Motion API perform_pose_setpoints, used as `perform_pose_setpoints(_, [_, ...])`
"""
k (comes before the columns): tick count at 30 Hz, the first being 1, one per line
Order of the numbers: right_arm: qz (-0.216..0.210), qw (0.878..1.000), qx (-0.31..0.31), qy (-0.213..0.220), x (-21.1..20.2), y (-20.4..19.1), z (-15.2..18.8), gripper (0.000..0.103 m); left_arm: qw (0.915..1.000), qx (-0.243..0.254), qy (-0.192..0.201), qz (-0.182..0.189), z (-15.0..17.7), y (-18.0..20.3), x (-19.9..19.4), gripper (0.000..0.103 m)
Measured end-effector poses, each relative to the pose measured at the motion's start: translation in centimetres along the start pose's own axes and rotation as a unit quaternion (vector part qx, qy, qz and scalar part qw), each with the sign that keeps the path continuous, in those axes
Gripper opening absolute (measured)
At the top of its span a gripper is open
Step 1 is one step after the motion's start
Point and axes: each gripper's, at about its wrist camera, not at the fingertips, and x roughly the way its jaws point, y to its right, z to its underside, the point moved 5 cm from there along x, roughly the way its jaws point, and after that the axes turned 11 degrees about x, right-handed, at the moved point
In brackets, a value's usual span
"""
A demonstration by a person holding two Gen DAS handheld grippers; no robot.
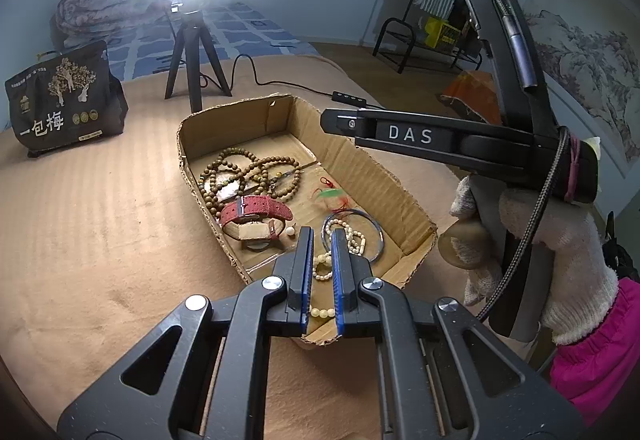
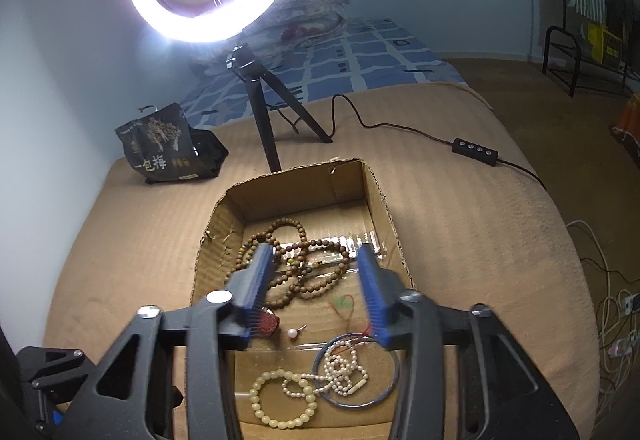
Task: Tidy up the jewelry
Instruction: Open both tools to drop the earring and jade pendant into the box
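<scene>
An open cardboard box (image 1: 362,164) (image 2: 382,200) on a tan bed holds the jewelry: brown wooden bead strands (image 1: 248,172) (image 2: 308,272), a red-strap watch (image 1: 256,214), a pearl earring (image 2: 294,333), a cream bead bracelet (image 2: 280,400), a pearl strand (image 2: 344,372) and a blue bangle (image 1: 378,236) (image 2: 356,404). My left gripper (image 1: 321,236) hovers over the box's near end, fingers narrowly apart and empty. My right gripper (image 2: 316,260) is wide open and empty above the box; its body (image 1: 408,134) shows at the right in the left wrist view.
A ring light on a black tripod (image 1: 192,52) (image 2: 268,120) stands behind the box, its cable and remote (image 2: 474,150) trailing right. A black snack bag (image 1: 64,100) (image 2: 168,144) sits at the back left. A gloved hand (image 1: 560,240) holds the right gripper.
</scene>
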Motion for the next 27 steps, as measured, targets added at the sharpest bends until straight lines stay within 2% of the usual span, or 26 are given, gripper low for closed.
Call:
perform_pose_setpoints(3, [0.006, 1.0, -0.003, 0.008, -0.2, -0.1, -0.1, 0.061, 1.0, -0.002, 0.0, -0.004, 0.2, -0.1, -0.1, 0.029])
perform_pose_setpoints(4, [0.007, 1.0, -0.003, 0.008, -0.3, 0.0, -0.2, 0.062, 1.0, -0.004, 0.001, -0.007, 0.2, -0.3, -0.1, 0.032])
perform_pose_setpoints(8, [0.017, 1.0, -0.002, 0.012, -0.5, 0.0, -0.2, 0.075, 0.9999, -0.01, 0.002, -0.009, 0.2, -0.6, -0.4, 0.034])
perform_pose_setpoints(11, [0.021, 1.0, -0.006, 0.014, -0.8, -0.1, -0.3, 0.075, 0.9998, -0.012, 0.007, -0.013, 0.2, -0.6, -0.9, 0.042])
perform_pose_setpoints(27, [0.035, 0.998, -0.033, 0.04, -4.5, -2.3, -0.3, 0.075, 0.9991, 0.003, 0.031, -0.03, -0.2, 0.2, -4.9, 0.042])
